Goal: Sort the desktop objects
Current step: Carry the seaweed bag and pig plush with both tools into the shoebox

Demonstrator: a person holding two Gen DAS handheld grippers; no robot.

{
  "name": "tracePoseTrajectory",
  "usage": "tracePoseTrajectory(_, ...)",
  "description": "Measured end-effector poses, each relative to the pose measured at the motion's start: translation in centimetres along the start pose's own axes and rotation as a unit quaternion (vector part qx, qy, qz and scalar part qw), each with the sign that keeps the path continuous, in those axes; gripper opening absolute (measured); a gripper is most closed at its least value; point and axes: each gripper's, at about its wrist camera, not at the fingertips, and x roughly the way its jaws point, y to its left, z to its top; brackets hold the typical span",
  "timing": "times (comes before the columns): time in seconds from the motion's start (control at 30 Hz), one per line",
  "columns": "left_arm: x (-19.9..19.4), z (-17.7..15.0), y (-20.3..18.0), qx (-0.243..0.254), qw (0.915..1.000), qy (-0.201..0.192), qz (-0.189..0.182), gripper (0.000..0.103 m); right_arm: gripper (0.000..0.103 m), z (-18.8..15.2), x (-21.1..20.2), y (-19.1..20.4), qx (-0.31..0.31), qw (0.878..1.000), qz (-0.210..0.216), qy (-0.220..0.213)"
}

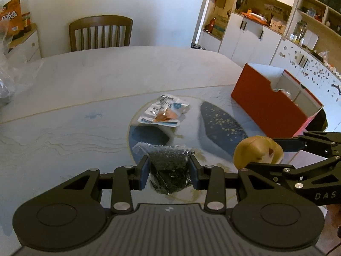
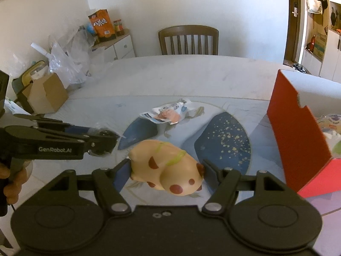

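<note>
Left gripper (image 1: 169, 171): jaws partly closed, blue pads pressed on both sides of a clear bag (image 1: 169, 170) of dark, shredded stuff. Bag is clamped at its middle and appears lifted off the table; its lower end hangs below the pads.

Right gripper (image 2: 167, 170): jaws about half open, clamped on a toy (image 2: 168, 168), a cream, soft-looking animal figure with brown-red spots and a thin green band across its back. Toy lies sideways between the pads, just above the table.

Grippers, relation: side by side, near each other. From the left wrist the toy shows at right with the right gripper's black fingers around it; from the right wrist the left gripper comes in from the left edge, a hand (image 2: 12, 181) on its grip.

Table (image 1: 74, 111): pale marbled top with dark blue patches flecked yellow.

Packet (image 1: 164, 113): flat white and blue snack packet with orange contents, lying loose on the table beyond both grippers, well apart from the box.

Red box (image 1: 266, 104): open-topped, red outside, pale inside, at the table's right side. Printed plastic packets are inside; a divider shows, but which compartment they occupy cannot be told.

Cardboard box (image 2: 45, 95): brown, open, at far left, with crumpled clear plastic bags beside it.

Chair (image 1: 100, 33): wooden, at the far side.
</note>
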Motion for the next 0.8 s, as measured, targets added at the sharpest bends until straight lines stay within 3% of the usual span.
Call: tracePoseTrajectory(0.8, -3.7, 4.1, -9.3, 0.002, 0.9986, -0.040, -0.036, 0.037, 0.071, 2.7, -8.3, -7.2, -0.001, 0.999, 0.001, -0.038)
